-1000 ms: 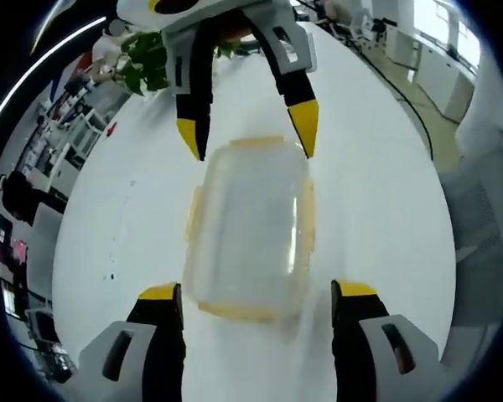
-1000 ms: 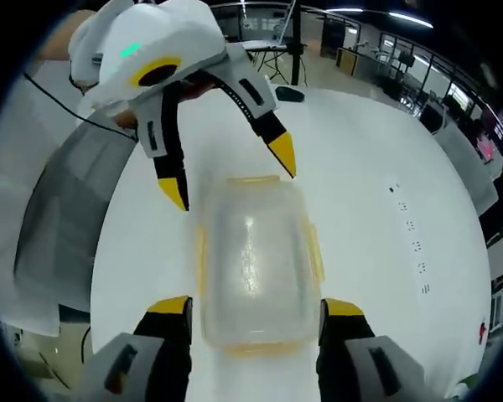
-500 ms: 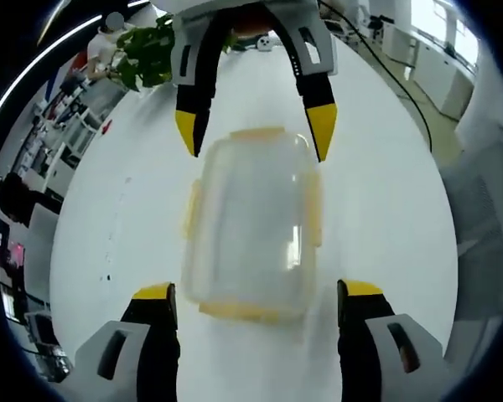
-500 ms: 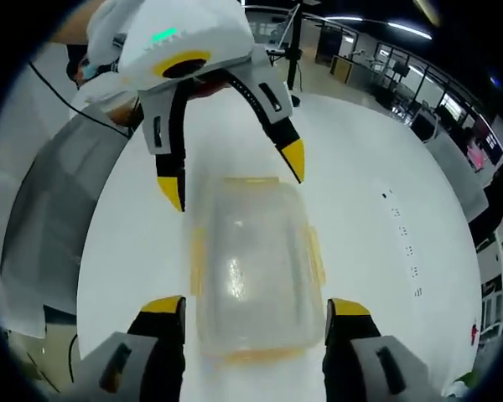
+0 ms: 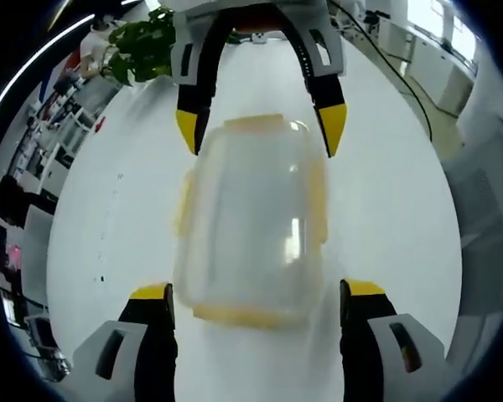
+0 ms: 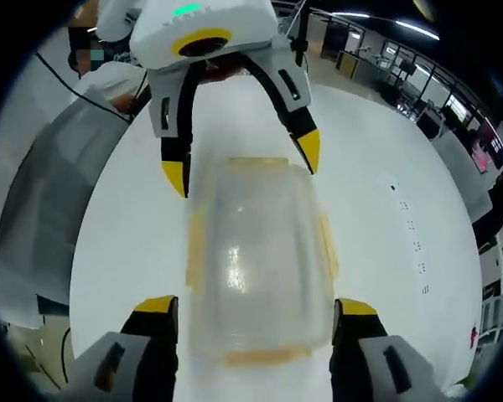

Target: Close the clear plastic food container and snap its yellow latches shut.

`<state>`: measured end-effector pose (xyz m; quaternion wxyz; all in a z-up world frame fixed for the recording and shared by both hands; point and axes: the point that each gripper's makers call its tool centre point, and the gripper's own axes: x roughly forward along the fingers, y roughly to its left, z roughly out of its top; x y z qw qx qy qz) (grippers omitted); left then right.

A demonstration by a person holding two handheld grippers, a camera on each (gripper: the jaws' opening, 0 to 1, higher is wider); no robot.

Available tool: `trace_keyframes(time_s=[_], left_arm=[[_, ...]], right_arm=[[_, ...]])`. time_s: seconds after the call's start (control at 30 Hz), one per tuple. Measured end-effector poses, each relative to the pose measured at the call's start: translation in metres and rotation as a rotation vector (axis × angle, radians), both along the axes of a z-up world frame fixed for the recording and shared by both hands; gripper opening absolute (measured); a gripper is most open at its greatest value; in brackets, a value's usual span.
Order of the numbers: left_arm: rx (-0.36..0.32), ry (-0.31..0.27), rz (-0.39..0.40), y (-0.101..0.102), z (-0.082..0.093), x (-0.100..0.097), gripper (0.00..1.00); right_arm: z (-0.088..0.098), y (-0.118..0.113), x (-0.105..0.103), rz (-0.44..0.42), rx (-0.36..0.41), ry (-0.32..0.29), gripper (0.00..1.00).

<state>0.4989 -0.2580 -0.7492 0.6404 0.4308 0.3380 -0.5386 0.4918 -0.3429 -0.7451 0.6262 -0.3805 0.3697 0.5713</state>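
The clear plastic food container (image 5: 251, 222), lid on and yellow latches (image 5: 183, 203) along its sides, sits on the white worktop (image 5: 386, 209) between the two claws. The left claw (image 5: 257, 291) is spread wide at its 6 o'clock end, both jaws clear of it. The right claw (image 5: 261, 134) stands spread at 12 o'clock, with a potted plant (image 5: 142, 50) beyond at 11.

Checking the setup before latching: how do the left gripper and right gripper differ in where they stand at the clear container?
The left gripper and right gripper straddle opposite ends of the clear container, facing each other. A grey sleeve lies beside the left one, a green plant behind the right. Both have yellow-tipped jaws spread open.
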Motion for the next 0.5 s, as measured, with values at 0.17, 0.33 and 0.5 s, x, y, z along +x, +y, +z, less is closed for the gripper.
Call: trace_keyframes(time_s=[0.17, 0.33, 0.5], left_arm=[[0.000, 0.007, 0.020, -0.002, -0.004, 0.004, 0.79], [0.042, -0.015, -0.006, 0.001, -0.010, 0.001, 0.73], [0.036, -0.016, -0.002, 0.001, -0.009, 0.003, 0.73]], right_arm=[[-0.005, -0.001, 0.002, 0.015, -0.028, -0.020, 0.75], [-0.008, -0.001, 0.001, 0.027, -0.037, -0.033, 0.72], [-0.007, -0.001, 0.001, 0.025, -0.031, -0.031, 0.72]])
